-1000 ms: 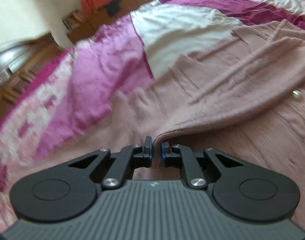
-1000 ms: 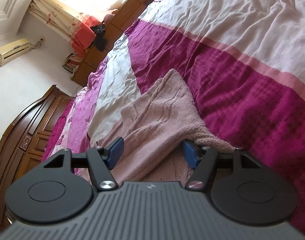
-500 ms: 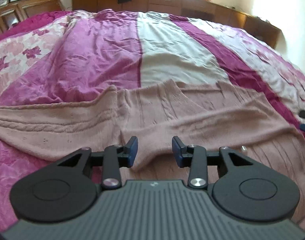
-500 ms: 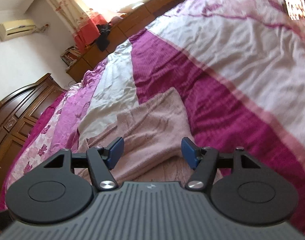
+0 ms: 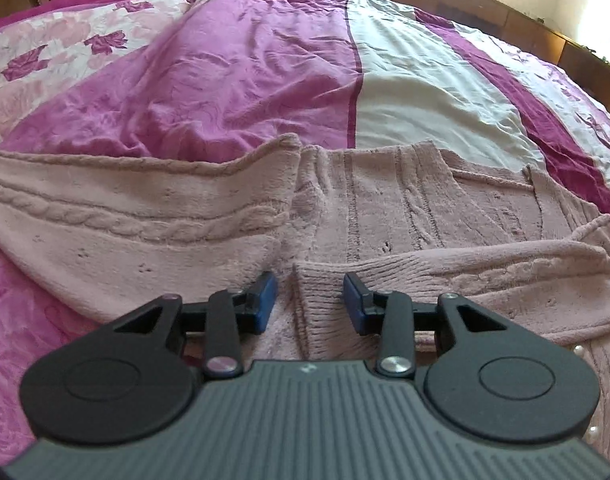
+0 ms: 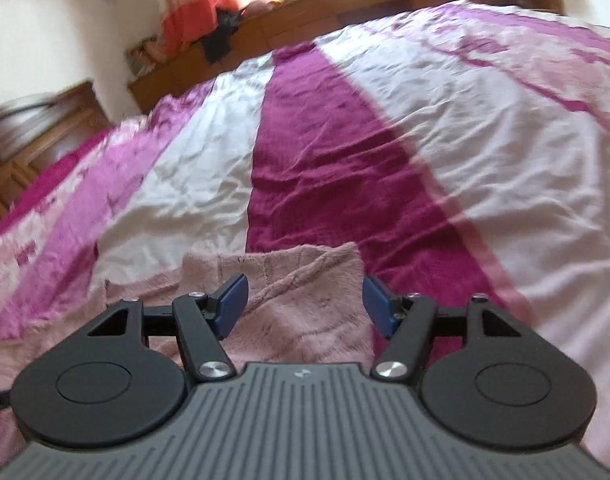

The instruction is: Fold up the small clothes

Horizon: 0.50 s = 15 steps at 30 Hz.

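Soft, floppy pink knit sweater (image 5: pixel 405 204) on bed (image 5: pixel 233 64): both grippers (image 5: pixel 309 300) (image 6: pixel 303 304) spread, empty; best pinched at ribbed cuff (image 5: pixel 321 304).

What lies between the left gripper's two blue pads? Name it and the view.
In the left wrist view, the ribbed cuff of the pink sweater's folded-over sleeve lies on the sweater between the open left gripper pads, ungripped.

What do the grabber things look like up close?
Both look alike. The left gripper and right gripper each have a grey ribbed body with a tiny white logo, two round black discs at the sides, black link arms with silver screws, and blue pads on the fingertips. No cables, hands or sleeves show.
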{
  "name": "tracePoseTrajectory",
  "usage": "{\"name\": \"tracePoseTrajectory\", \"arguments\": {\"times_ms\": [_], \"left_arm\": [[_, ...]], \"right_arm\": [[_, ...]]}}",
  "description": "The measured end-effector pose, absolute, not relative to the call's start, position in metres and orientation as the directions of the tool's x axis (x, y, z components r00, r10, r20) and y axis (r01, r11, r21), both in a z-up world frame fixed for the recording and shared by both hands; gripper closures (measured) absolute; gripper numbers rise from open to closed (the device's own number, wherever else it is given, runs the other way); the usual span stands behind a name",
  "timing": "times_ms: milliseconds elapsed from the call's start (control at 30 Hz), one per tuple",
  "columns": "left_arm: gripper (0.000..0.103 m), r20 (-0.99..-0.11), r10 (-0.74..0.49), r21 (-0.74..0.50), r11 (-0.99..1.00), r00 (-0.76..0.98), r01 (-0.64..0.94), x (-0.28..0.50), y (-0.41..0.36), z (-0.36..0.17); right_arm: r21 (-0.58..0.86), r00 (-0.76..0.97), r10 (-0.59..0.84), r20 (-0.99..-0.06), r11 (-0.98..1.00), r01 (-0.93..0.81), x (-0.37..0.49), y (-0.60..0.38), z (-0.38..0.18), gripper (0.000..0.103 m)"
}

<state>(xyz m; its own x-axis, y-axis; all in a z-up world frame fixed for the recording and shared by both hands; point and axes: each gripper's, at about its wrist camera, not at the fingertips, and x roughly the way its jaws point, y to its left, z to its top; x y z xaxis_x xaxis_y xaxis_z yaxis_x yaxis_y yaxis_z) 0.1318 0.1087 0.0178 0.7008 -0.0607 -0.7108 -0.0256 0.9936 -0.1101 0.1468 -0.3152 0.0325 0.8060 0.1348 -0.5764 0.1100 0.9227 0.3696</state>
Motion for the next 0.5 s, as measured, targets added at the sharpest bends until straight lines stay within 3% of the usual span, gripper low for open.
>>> {"name": "tracePoseTrajectory", "arguments": {"times_ms": [167,233,300,400,433,467,500], "left_arm": [[0.063,-0.702,-0.078,-0.115,0.993,0.708,-0.005,0.131,0.104,0.017],[0.064,-0.700,-0.088,-0.113,0.994,0.708,0.012,0.131,0.102,0.017],[0.065,-0.699,-0.087,-0.102,0.995,0.709,0.021,0.131,0.099,0.016],[0.067,-0.696,-0.079,-0.089,0.996,0.714,0.024,0.130,0.095,0.015],[0.069,-0.693,-0.076,-0.084,0.996,0.717,0.025,0.130,0.094,0.014],[0.088,-0.689,-0.071,-0.078,0.997,0.721,0.023,0.129,0.093,0.014],[0.097,-0.686,-0.059,-0.069,0.998,0.725,0.016,0.128,0.093,0.014]], "right_arm": [[0.229,0.756,0.087,-0.649,0.970,0.086,0.178,-0.294,0.009,0.036],[0.179,0.757,0.058,-0.651,0.981,0.079,0.181,-0.288,0.003,0.050],[0.160,0.767,0.052,-0.639,0.985,0.066,0.179,-0.285,0.003,0.077],[0.141,0.793,0.047,-0.608,0.989,0.049,0.172,-0.282,0.006,0.094],[0.139,0.804,0.043,-0.593,0.989,0.050,0.168,-0.282,0.008,0.095],[0.143,0.817,0.041,-0.575,0.988,0.052,0.164,-0.283,0.010,0.096],[0.152,0.830,0.037,-0.556,0.987,0.057,0.159,-0.285,0.012,0.097]]}}
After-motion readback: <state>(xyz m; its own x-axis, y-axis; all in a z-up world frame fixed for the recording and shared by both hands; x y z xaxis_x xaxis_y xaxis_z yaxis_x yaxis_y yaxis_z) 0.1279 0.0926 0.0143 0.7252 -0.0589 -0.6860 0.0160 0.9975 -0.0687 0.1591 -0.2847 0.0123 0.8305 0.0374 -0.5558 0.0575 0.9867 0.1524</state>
